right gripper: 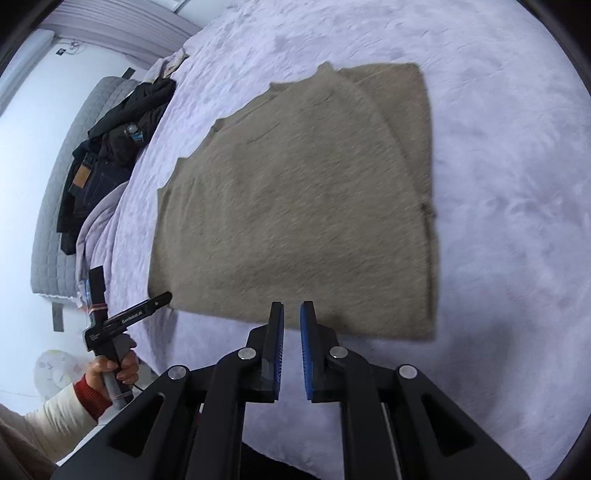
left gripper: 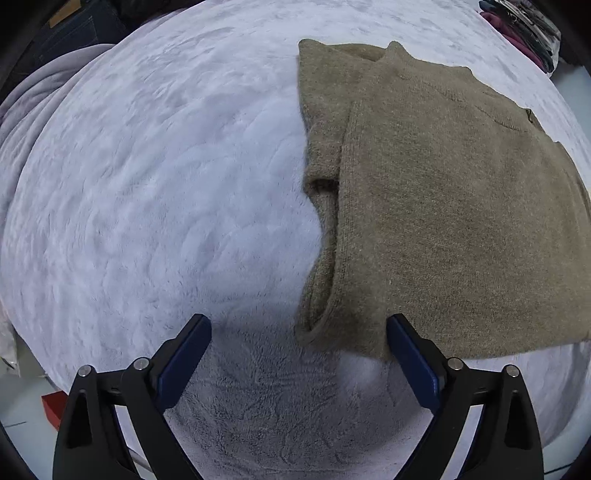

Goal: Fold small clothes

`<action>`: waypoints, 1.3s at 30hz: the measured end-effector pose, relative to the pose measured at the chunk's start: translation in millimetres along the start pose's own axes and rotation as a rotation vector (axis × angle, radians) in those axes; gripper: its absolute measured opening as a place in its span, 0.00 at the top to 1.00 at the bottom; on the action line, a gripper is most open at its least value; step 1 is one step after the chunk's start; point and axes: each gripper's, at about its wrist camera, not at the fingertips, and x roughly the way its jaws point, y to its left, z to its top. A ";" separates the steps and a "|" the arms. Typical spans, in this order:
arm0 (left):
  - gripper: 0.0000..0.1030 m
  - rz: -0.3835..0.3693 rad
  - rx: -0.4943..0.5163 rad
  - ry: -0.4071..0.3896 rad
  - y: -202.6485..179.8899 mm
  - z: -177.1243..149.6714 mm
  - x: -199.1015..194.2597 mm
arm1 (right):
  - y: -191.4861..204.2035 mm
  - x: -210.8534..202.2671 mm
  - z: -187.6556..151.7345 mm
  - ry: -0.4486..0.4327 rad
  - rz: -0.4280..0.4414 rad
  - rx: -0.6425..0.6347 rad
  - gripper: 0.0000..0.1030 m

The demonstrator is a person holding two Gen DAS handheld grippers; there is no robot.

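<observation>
Left wrist view first: the left gripper [left gripper: 299, 325] hangs with its jaws spread wide and holding nothing, just above the fleecy white blanket [left gripper: 147, 184] that covers the bed. The olive-brown knit sweater [left gripper: 443, 206] lies flat ahead and to the right of the jaws, its near hem running across just beyond them; the right-hand blue pad overlaps the hem corner in this view, though whether it touches the knit cannot be told. One sleeve [left gripper: 321, 147] is already folded inward along the sweater's left edge, and the neckline sits at the far end, so the long axis runs away from the camera. Dark clothing [left gripper: 524, 29] is piled at the far right corner of the bed.

Right wrist view: the right gripper [right gripper: 291, 314] has its jaws nearly together, a narrow gap between the blue pads, gripping nothing. The sweater [right gripper: 295, 199] lies directly ahead, its near hem just past the fingertips, collar far and to the left. The picture is slightly blurred. At lower left the left gripper [right gripper: 147, 306] appears, held by a hand [right gripper: 114, 369] in a cream sleeve with a red cuff, poised at the sweater's left hem corner. Both grippers sit near the hem, the left at a corner, the right towards the middle. Beyond the bed are jeans and dark garments [right gripper: 107, 155], a grey quilted headboard [right gripper: 55, 206] and a pale wall.
</observation>
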 end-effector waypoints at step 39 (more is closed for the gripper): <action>0.10 -0.142 -0.027 -0.100 85.7 -0.7 -43.8 | 186.5 221.0 -47.7 0.279 0.218 0.081 0.91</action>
